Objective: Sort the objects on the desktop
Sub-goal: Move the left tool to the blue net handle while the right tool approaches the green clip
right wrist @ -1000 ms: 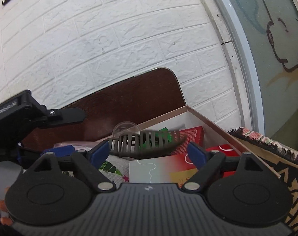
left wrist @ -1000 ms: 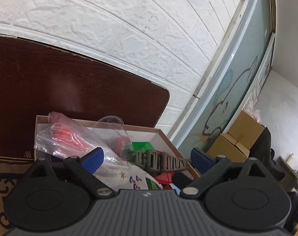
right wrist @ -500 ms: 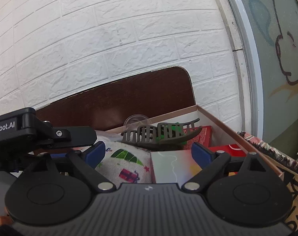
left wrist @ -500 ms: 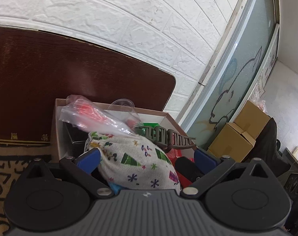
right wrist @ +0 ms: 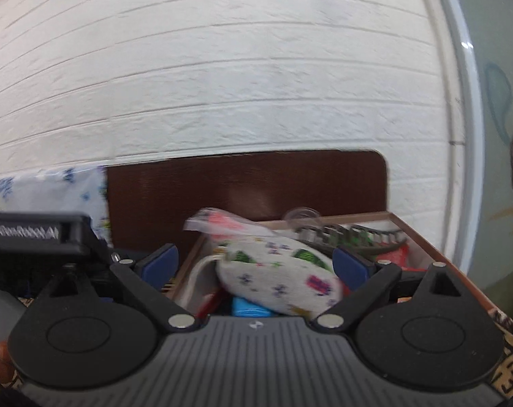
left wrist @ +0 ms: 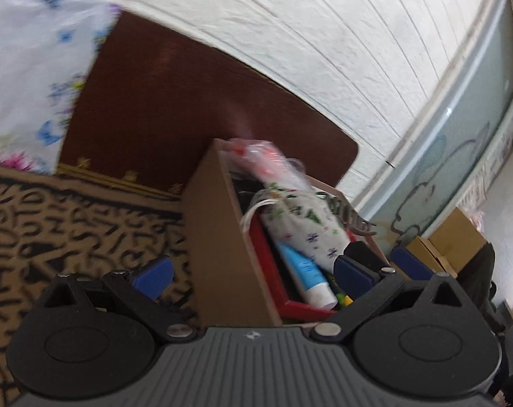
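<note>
A brown cardboard box (left wrist: 219, 244) stands on the patterned cloth, packed with items. In it lie a white pouch printed with Christmas trees (left wrist: 303, 224), a clear bag with red contents (left wrist: 266, 156), a blue-and-white tube (left wrist: 307, 274) and a grey hair claw (left wrist: 351, 210). My left gripper (left wrist: 253, 276) is open and empty, its jaws astride the box's left wall. My right gripper (right wrist: 256, 266) is open and empty, low in front of the box (right wrist: 426, 234), with the pouch (right wrist: 280, 274) between its jaws. The hair claw (right wrist: 351, 237) lies behind the pouch.
A dark wooden board (left wrist: 188, 108) stands against the white brick wall behind the box. A tan cloth with black letters (left wrist: 70, 224) covers the table. A floral fabric (left wrist: 32, 68) hangs at the left. Cardboard cartons (left wrist: 453, 247) sit far right. The left gripper's body (right wrist: 36, 240) shows at left.
My left gripper has pulled back and swung left, so the box's outer left wall and the cloth now show. My right gripper has drawn back and lowered a little. Both stay open.
</note>
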